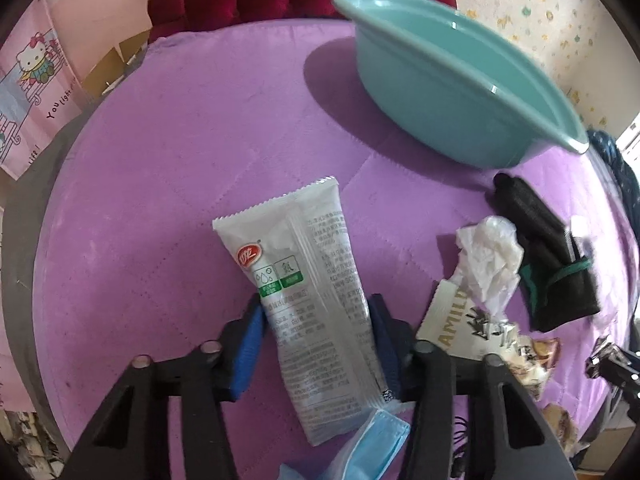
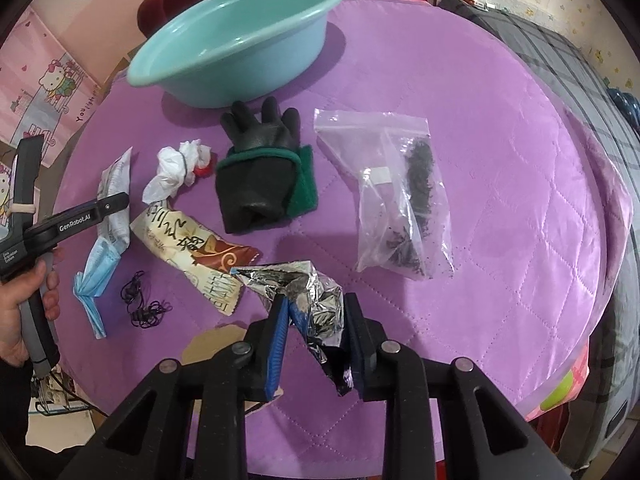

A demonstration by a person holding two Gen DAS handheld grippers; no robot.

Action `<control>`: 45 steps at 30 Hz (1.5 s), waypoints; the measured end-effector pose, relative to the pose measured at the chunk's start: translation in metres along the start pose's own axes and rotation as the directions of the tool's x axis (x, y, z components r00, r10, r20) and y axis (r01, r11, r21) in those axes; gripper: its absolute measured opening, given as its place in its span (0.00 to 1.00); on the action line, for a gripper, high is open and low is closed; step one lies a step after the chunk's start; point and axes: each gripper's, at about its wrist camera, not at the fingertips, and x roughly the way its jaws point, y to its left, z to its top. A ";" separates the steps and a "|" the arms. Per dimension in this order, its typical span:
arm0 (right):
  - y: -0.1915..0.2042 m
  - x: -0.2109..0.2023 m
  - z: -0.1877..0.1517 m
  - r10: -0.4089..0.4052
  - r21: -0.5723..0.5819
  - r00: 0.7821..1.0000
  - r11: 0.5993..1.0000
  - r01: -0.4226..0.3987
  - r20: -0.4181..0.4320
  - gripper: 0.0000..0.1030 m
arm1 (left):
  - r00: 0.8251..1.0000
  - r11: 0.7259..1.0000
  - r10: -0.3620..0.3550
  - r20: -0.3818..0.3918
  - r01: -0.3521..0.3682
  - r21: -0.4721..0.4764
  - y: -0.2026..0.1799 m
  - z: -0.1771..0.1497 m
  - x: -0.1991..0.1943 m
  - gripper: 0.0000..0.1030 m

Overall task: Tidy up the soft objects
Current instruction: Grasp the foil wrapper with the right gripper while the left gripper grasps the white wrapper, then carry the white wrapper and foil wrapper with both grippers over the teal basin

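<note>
My left gripper (image 1: 316, 304) points down at the purple quilted top (image 1: 160, 200), its blue pads pressed on both long edges of a white printed packet (image 1: 304, 280). A blue face mask (image 1: 372, 440) lies under the packet's near end. In the right wrist view my right gripper (image 2: 316, 300) is shut on a crumpled silver foil wrapper (image 2: 320, 304), which hangs a little above the cover. A teal basin (image 2: 260, 68) stands at the back with nothing visible inside. In front of it lies a black glove with a green cuff (image 2: 260, 176).
A white crumpled plastic bag (image 2: 176, 168), a beige snack wrapper (image 2: 192, 252), black cords (image 2: 144, 304) and a zip bag with dark bits (image 2: 400, 192) lie on the cover. A hand (image 2: 24, 312) holds the left gripper at the left edge. Red cushions stand behind.
</note>
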 end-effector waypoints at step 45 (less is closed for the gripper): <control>0.005 -0.070 0.064 0.116 -0.220 0.983 0.972 -0.082 0.146 0.28 | 0.979 0.995 -0.093 0.184 0.084 0.053 -0.079 0.008 -0.158 0.42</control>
